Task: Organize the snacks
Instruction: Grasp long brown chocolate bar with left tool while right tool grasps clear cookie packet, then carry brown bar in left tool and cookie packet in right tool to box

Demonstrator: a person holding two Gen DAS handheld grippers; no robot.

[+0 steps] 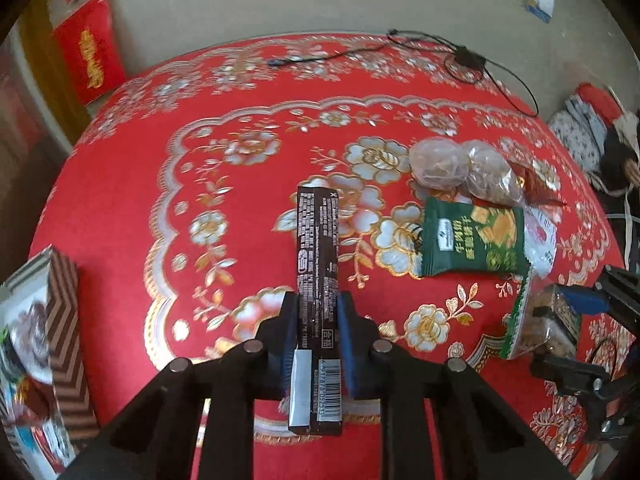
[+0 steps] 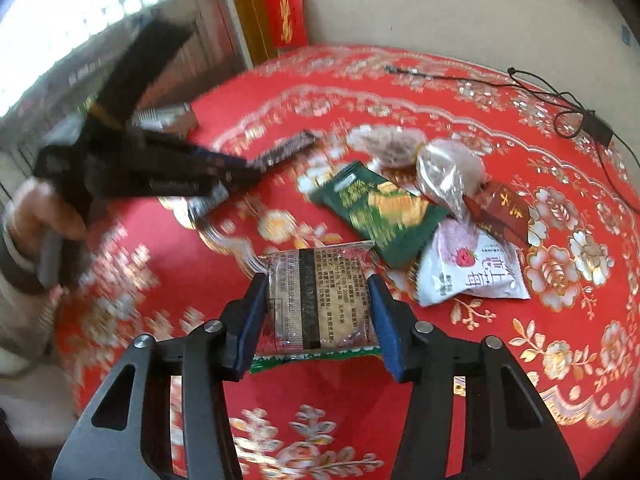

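The long dark snack bar [image 1: 318, 280] sits between the blue pads of the left tongs [image 1: 318, 320], squeezed tight and held above the red flowered desk [image 1: 120, 208]. The right tongs [image 2: 318, 312] are wider apart and pinch a clear cracker pack [image 2: 320, 300]. Just ahead of them lie a green bag [image 2: 380, 208] and a white strawberry bag [image 2: 472, 272].

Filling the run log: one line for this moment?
left gripper: shut on chocolate bar | right gripper: shut on clear cracker packet | both above red tablecloth
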